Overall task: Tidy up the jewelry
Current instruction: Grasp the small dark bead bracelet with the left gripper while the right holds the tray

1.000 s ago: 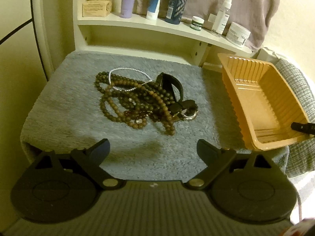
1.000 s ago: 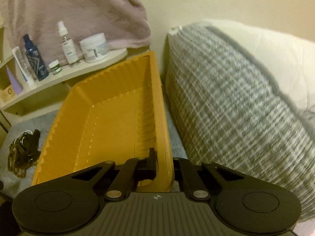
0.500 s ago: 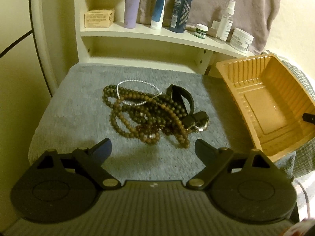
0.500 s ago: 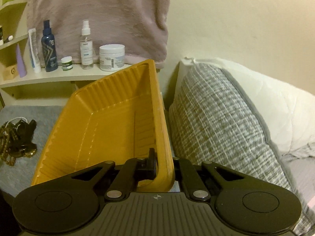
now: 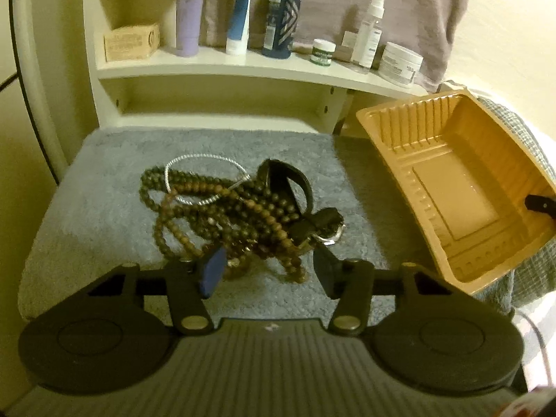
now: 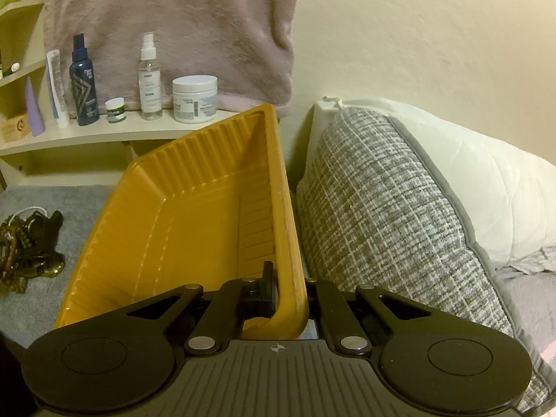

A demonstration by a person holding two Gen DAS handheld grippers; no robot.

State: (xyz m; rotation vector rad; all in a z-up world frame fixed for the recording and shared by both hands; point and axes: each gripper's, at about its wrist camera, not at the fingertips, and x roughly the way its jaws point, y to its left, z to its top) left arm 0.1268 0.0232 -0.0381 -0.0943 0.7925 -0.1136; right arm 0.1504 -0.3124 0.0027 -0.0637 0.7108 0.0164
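A tangle of brown bead strands [image 5: 222,215] lies on the grey mat [image 5: 104,208], together with a silver bangle [image 5: 205,160] and a black-strapped watch [image 5: 326,224]. My left gripper [image 5: 267,271] is at the pile's near edge. Its jaws are closing, with a few bead loops between them, and the pads stand apart from the beads. To the right, an orange plastic tray [image 5: 392,160] is tilted up off the mat. My right gripper [image 6: 285,288] is shut on the tray's [image 6: 194,208] near rim. One of its fingers [image 5: 540,203] shows inside the tray in the left wrist view.
A cream shelf [image 5: 222,69] behind the mat holds bottles, jars and a small cardboard box [image 5: 132,41]. A pink towel [image 6: 173,27] hangs behind it. A grey checked pillow [image 6: 382,215] and a white pillow [image 6: 486,187] lie right of the tray.
My left gripper has come up to the bead pile and its jaws have narrowed around the near loops. The tray has been tipped up and turned by my right gripper.
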